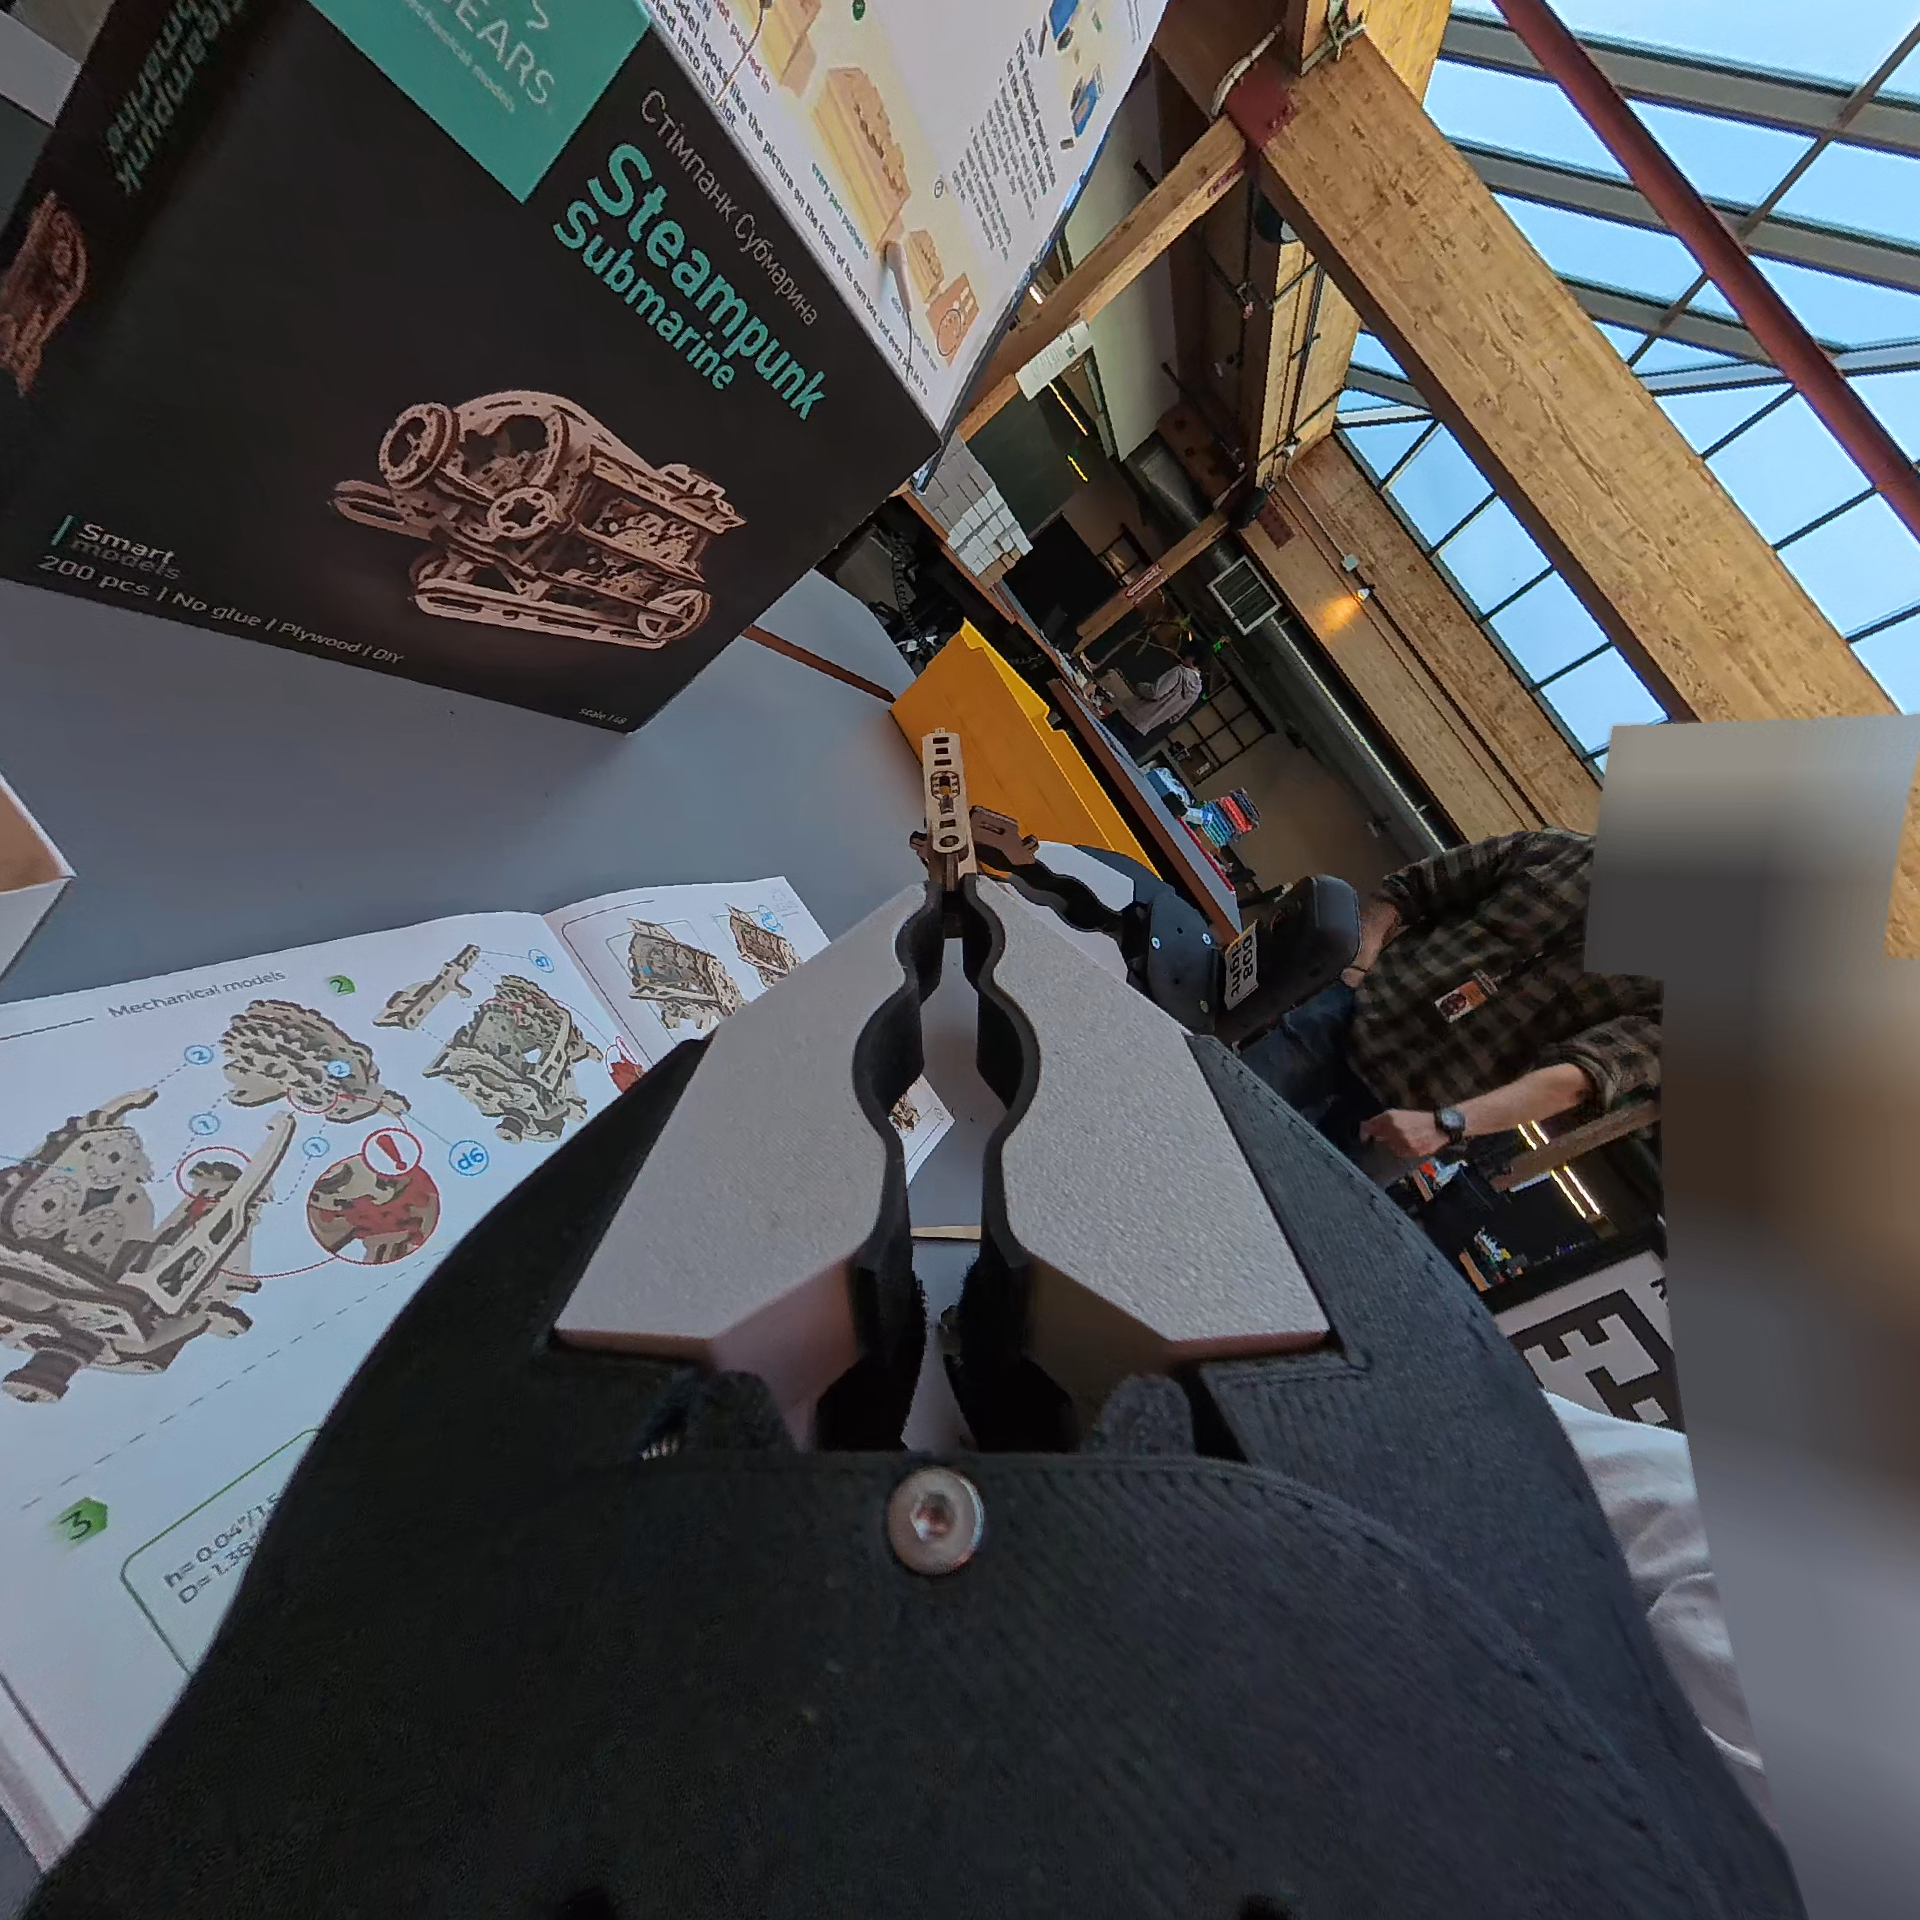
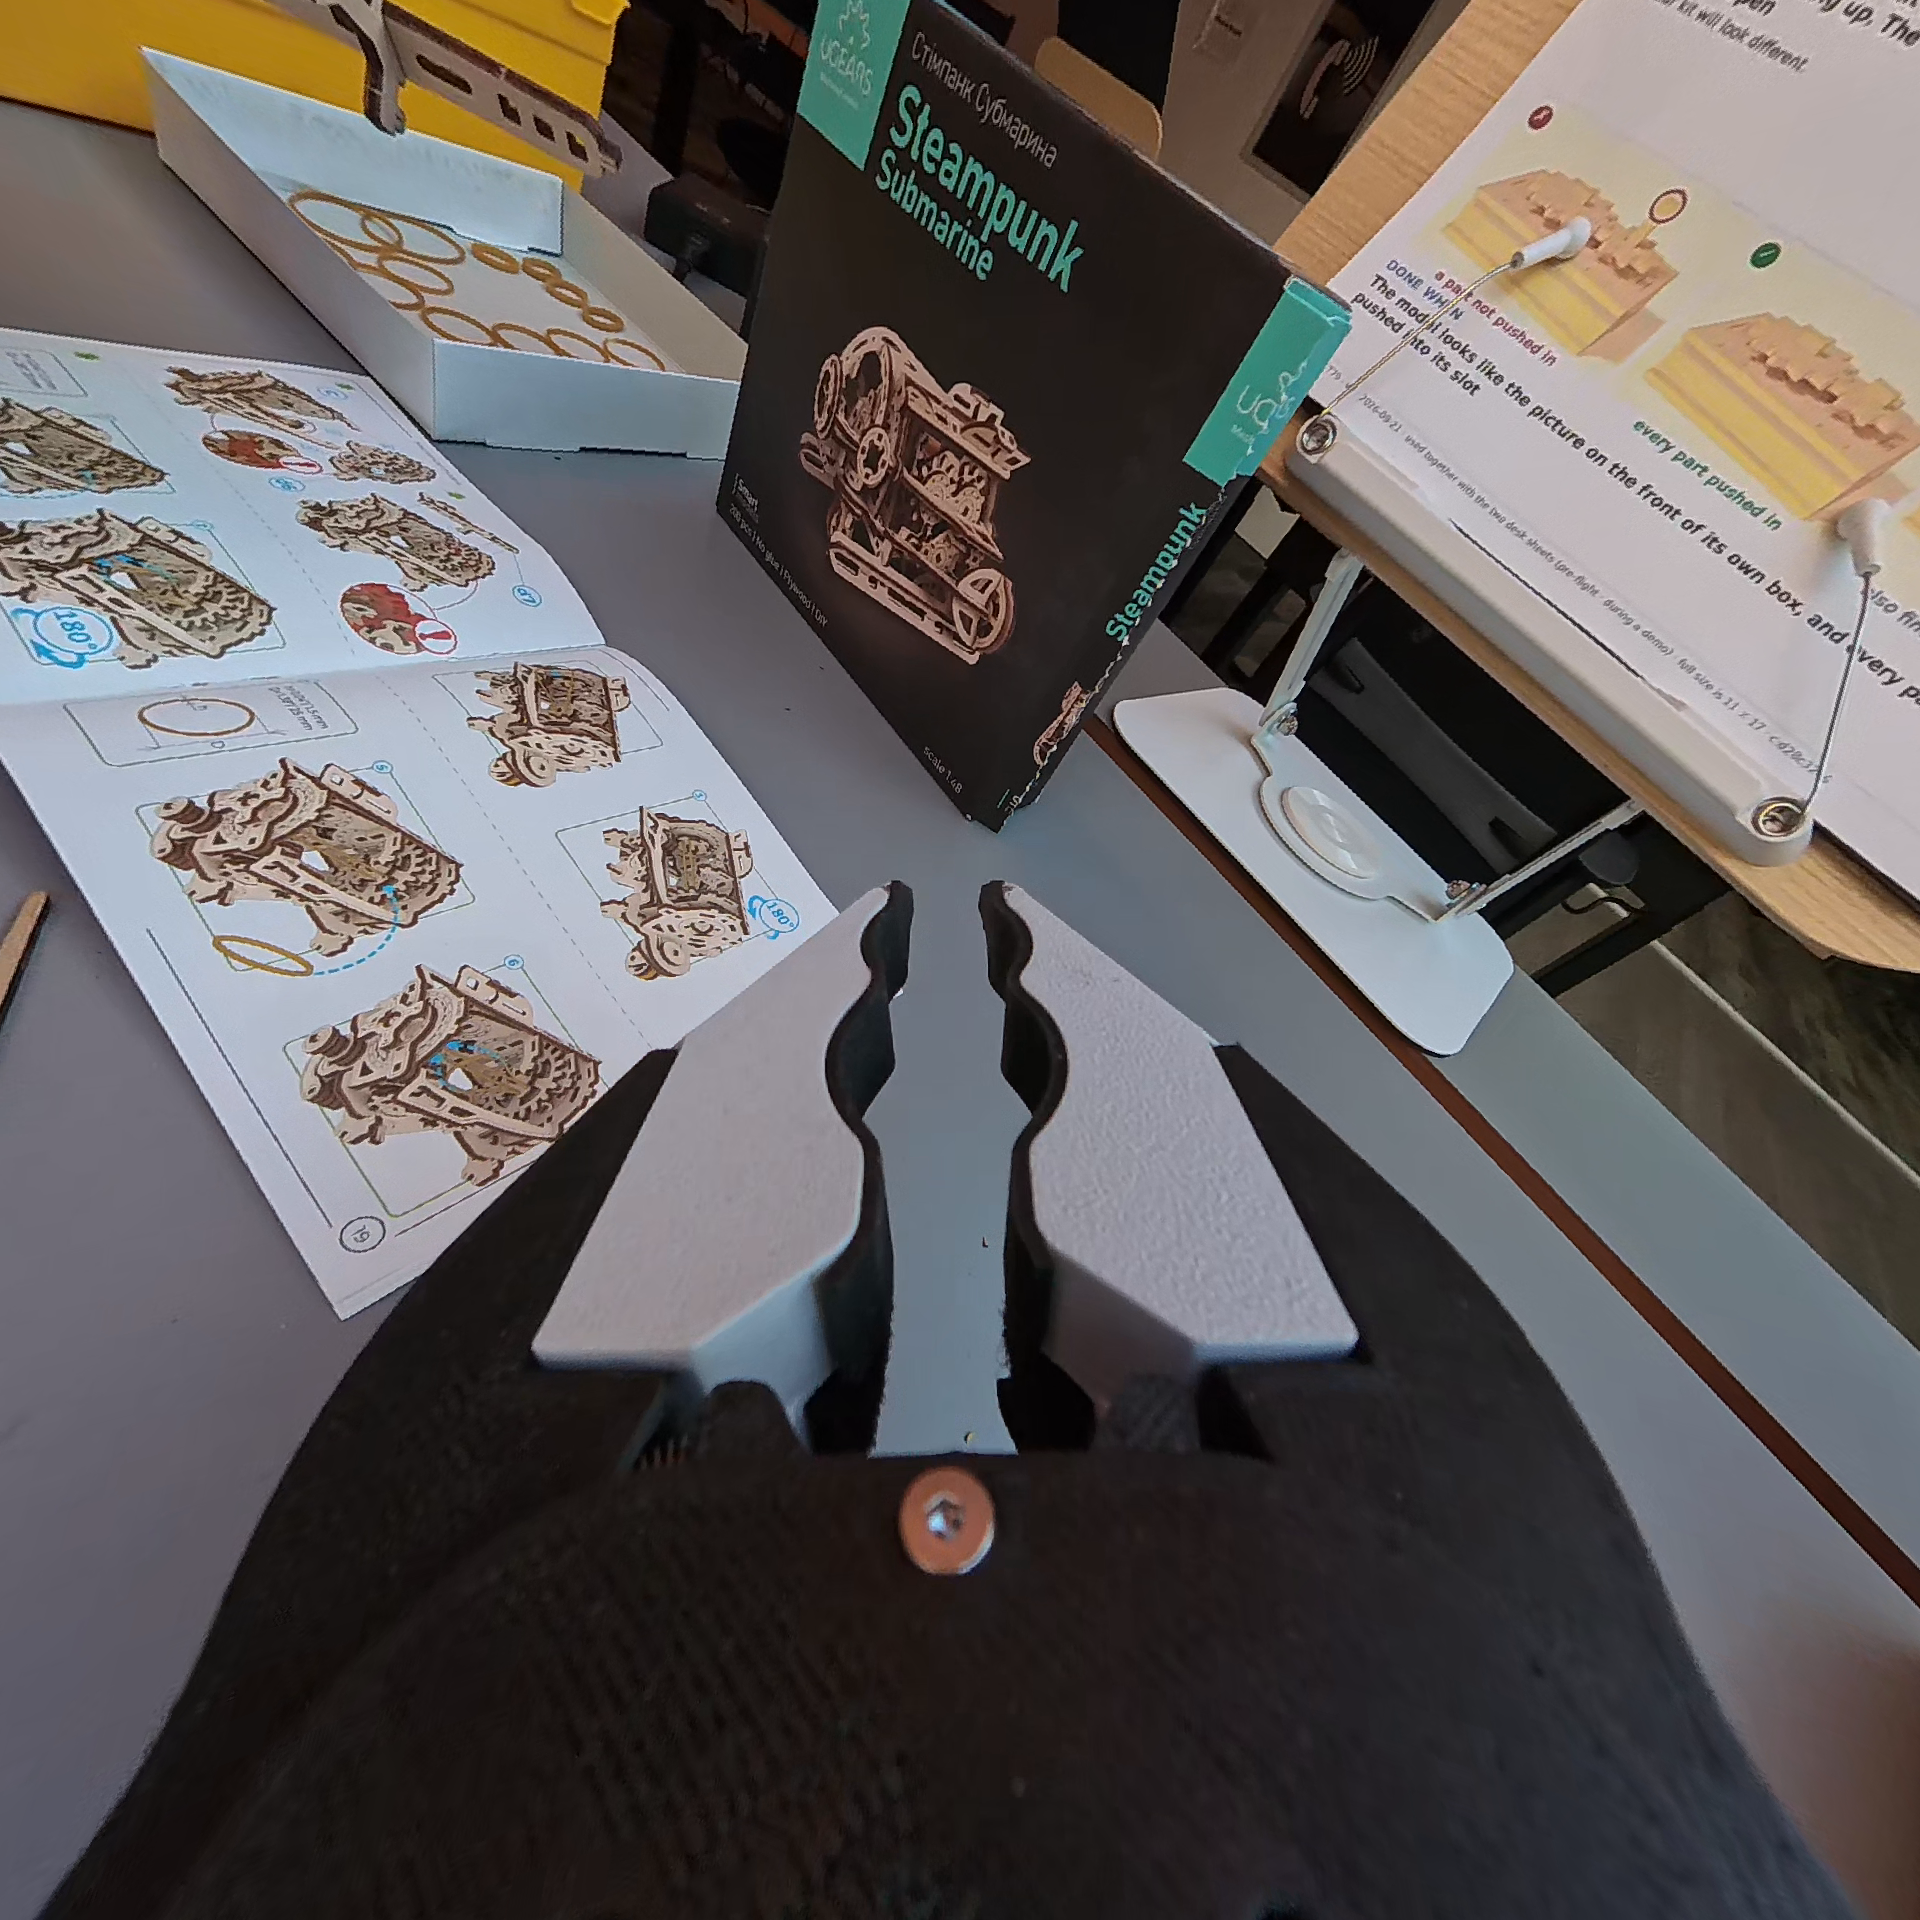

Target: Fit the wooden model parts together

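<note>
Black ribbed housing with a steel screw fills the near part of both wrist views, carrying two grey wedge fingers lined with wavy black pads. Left gripper [image 1: 953, 891] has its tips pinched together on a thin plywood strip [image 1: 943, 805], a flat laser-cut piece with small rectangular slots that stands up beyond the fingertips; a second, darker cut-out part [image 1: 995, 844] sits just behind it, and I cannot tell whether the two are joined. Right gripper [image 2: 945, 902] is empty, its jaws a narrow gap apart above the bare grey tabletop [image 2: 1195, 1143].

An open booklet [image 2: 312, 831] of glossy white pages with model drawings lies flat toward the left edge. Beyond it, a shallow white tray [image 2: 582, 400] holds thin wooden rings, with a partly built wooden assembly [image 2: 488, 94] at its far end, against a yellow bin [image 2: 94, 52]. A dark cardboard box [image 2: 966, 436] stands upright near the middle of the tabletop. At the right edge a white metal stand [image 2: 1340, 883] props a printed sheet [image 2: 1662, 343]. A person in a checked shirt [image 1: 1496, 997] sits past the table.
</note>
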Available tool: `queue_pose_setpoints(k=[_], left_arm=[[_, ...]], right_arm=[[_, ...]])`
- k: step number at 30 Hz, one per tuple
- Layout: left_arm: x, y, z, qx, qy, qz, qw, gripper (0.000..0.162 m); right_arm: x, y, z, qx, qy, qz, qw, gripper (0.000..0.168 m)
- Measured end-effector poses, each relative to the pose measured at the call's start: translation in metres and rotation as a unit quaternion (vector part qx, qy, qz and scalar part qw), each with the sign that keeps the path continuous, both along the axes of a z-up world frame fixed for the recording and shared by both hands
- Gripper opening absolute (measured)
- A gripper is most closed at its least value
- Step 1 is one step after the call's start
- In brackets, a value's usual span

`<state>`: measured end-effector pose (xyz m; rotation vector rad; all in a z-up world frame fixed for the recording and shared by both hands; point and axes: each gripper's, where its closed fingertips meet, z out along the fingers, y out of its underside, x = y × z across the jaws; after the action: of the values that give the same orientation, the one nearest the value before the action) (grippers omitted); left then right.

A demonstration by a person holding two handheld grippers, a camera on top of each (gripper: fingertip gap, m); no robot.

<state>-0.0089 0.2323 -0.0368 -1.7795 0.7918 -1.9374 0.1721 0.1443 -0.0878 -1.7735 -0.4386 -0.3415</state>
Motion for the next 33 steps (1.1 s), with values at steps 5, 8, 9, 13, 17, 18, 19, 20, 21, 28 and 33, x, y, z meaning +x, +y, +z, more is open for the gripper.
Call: queue_pose_setpoints(k=[5, 8, 9, 13, 17, 18, 19, 20, 21, 28, 33], left_arm=[[0.000, -0.002, 0.001, 0.001, -0.001, -0.001, 1.000, 0.000], [0.000, -0.007, 0.006, 0.001, -0.007, -0.011, 1.000, 0.000], [0.000, -0.009, 0.008, 0.007, -0.007, -0.011, 1.000, 0.000], [-0.007, -0.014, 0.013, 0.033, -0.007, 0.001, 0.999, 0.000], [-0.021, -0.025, 0.013, 0.066, 0.001, 0.008, 0.998, 0.000], [-0.025, -0.028, 0.013, 0.069, 0.000, 0.010, 0.998, 0.000], [-0.028, -0.032, 0.012, 0.068, 0.000, 0.009, 0.998, 0.000], [-0.030, -0.036, 0.012, 0.068, -0.001, 0.008, 0.998, 0.000], [-0.033, -0.041, 0.012, 0.069, -0.002, 0.009, 0.998, 0.000], [-0.050, -0.073, 0.003, 0.080, 0.000, 0.024, 0.997, 0.000], [-0.072, -0.065, 0.006, 0.073, -0.017, 0.075, 0.994, 0.000]], right_arm=[[-0.001, 0.000, 0.001, 0.002, 0.000, 0.000, 1.000, 0.013], [-0.002, -0.001, 0.003, 0.005, -0.001, 0.001, 1.000, 0.013], [-0.003, -0.002, 0.005, 0.007, -0.001, 0.002, 1.000, 0.013], [-0.008, -0.007, 0.013, 0.017, -0.009, 0.005, 1.000, 0.013], [-0.014, -0.012, 0.019, 0.021, -0.030, 0.013, 0.999, 0.013], [-0.016, -0.012, 0.020, 0.021, -0.032, 0.015, 0.999, 0.014], [-0.017, -0.012, 0.020, 0.020, -0.032, 0.017, 0.999, 0.014], [-0.018, -0.013, 0.021, 0.020, -0.033, 0.019, 0.999, 0.014], [-0.018, -0.013, 0.021, 0.020, -0.032, 0.020, 0.999, 0.014], [-0.022, -0.013, 0.020, 0.013, -0.023, 0.026, 0.999, 0.013], [-0.026, -0.015, 0.021, 0.012, -0.028, 0.033, 0.999, 0.013]])
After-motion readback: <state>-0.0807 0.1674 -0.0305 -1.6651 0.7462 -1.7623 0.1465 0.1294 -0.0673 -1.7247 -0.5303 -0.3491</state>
